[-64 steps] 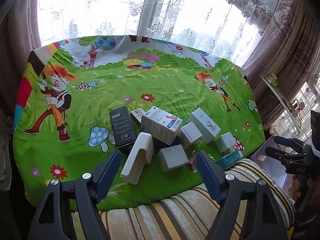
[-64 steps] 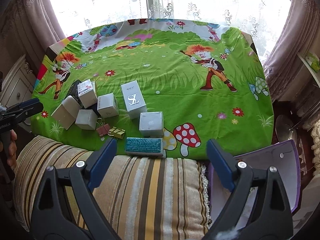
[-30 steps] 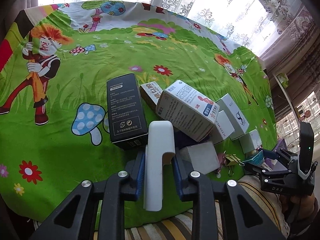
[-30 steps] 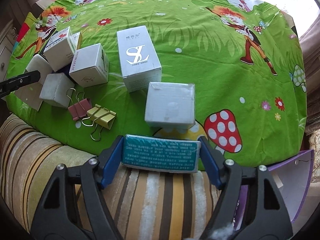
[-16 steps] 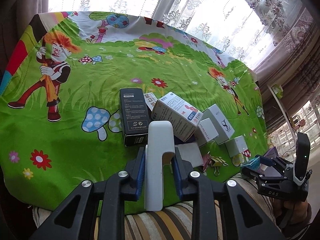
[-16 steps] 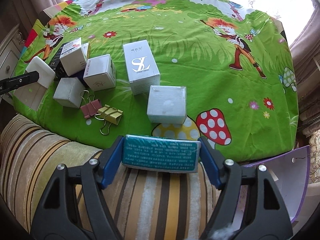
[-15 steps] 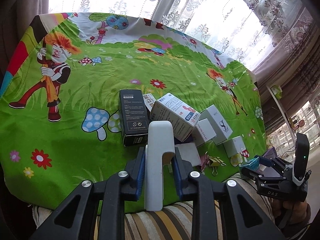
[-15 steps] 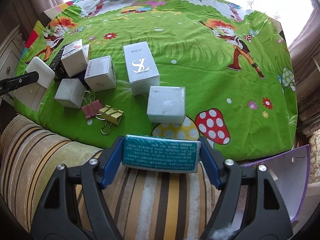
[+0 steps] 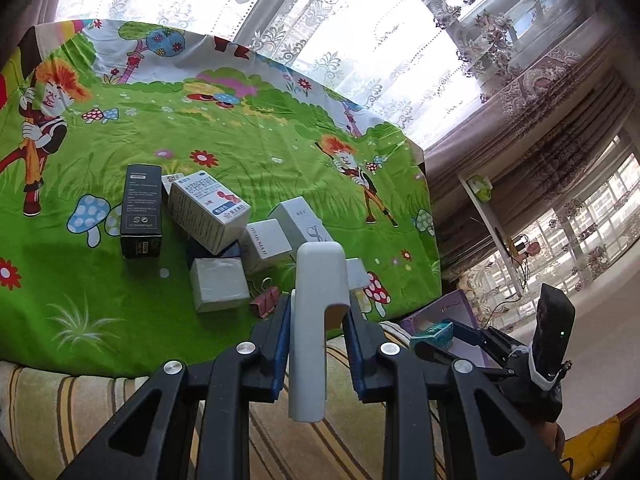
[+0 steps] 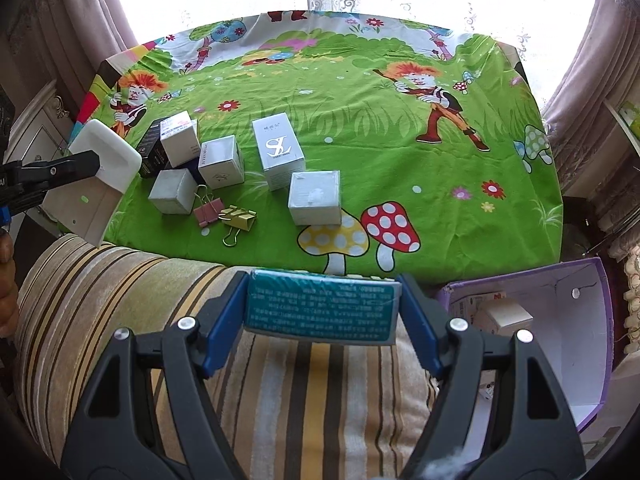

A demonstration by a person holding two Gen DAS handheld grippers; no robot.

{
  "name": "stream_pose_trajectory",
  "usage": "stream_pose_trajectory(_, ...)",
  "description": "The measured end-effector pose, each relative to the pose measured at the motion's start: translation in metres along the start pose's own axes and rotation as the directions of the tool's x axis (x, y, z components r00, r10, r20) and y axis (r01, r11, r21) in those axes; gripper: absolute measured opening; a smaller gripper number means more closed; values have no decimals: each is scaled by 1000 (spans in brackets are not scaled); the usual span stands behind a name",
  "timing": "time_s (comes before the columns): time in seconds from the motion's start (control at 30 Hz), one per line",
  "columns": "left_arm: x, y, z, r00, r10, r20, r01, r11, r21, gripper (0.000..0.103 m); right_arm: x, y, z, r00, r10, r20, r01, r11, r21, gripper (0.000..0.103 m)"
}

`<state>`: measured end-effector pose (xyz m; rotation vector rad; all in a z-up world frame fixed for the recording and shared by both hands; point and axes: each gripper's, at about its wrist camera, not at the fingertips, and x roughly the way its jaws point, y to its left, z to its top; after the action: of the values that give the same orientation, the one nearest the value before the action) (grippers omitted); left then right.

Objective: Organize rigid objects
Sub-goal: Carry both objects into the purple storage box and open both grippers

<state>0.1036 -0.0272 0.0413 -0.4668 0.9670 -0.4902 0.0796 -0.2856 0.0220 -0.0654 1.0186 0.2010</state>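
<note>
My left gripper (image 9: 318, 312) is shut on a white L-shaped plastic piece (image 9: 314, 320), held upright above the near edge of the table; the same white piece (image 10: 100, 168) shows at the left of the right wrist view. My right gripper (image 10: 322, 304) is shut on a flat teal box (image 10: 322, 306), lifted over the striped cushion (image 10: 240, 360). On the green cartoon tablecloth (image 10: 380, 140) lie a black box (image 9: 141, 210), a white-and-blue box (image 9: 206, 210), several small white boxes (image 10: 315, 198) and two binder clips (image 10: 224, 214).
A purple open carton (image 10: 568, 320) with small items inside stands right of the cushion, below the table edge. Curtains and bright windows lie beyond the table. The far and right parts of the cloth hold nothing. A hand (image 10: 6, 280) shows at the left border.
Both grippers have lifted their loads off the table and drawn back toward the cushion. The left view has swung right, so the right gripper and the purple carton now show more.
</note>
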Motion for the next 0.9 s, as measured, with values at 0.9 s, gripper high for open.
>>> stream_pose_trajectory(0.9, 106, -164, -79, 864, -385, -324, 392, 919, -47, 26, -94, -152, -73, 944, -324, 71, 291, 912, 288, 76)
